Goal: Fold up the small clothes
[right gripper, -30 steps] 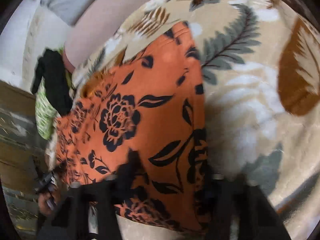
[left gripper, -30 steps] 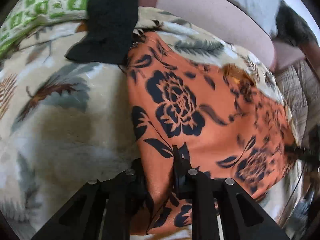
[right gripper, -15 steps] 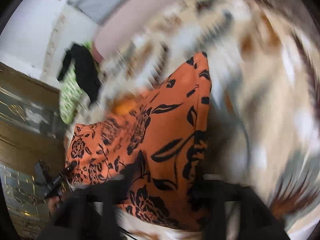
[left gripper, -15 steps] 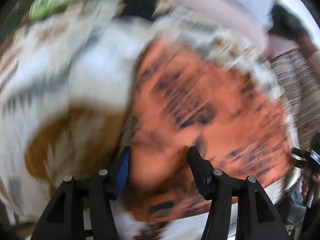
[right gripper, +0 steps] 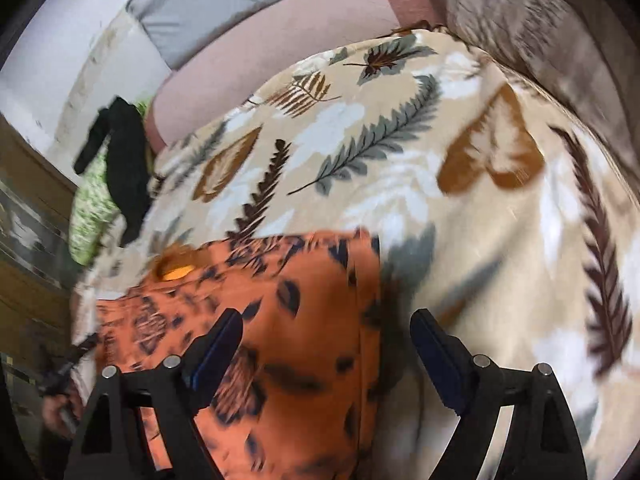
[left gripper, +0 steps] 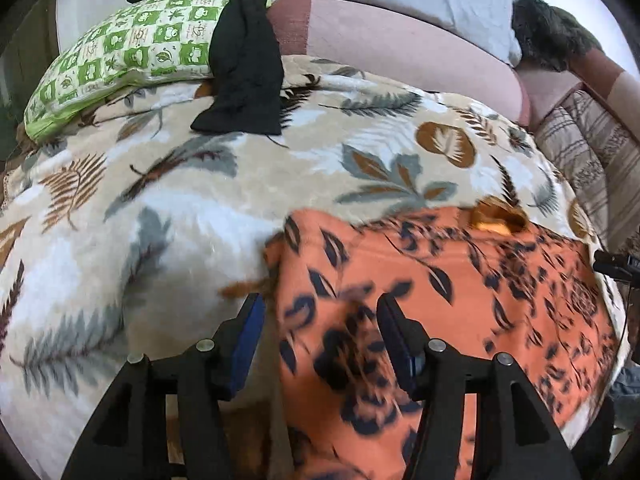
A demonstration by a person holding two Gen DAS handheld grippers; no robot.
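Pillow (left gripper: pixel 120 52) in green check lay at the far left of the bed, and a black cloth (left gripper: pixel 244 64) was draped over its end. Next to them the leaf blanket (left gripper: pixel 200 208) covered the whole bed. On it, near the front edge, the orange garment (left gripper: pixel 460 300) lay flat as a wide rectangle.

Your left gripper (left gripper: pixel 320 320) hung above the garment's left edge. Its jaws stood about half open and held nothing; the pads did not press on the cloth. Your right gripper (right gripper: pixel 326 332) hung above the garment's right edge. Its jaws stood wide but were closing a little, with the cloth below them and not pinched.

I judge that one fold was already laid down, because the garment showed straight edges and a small opening of its inner side (left gripper: pixel 498 218) at the far edge. It was not yet a compact packet. At least one more fold across was probably left, and the black cloth seemed not folded at all.
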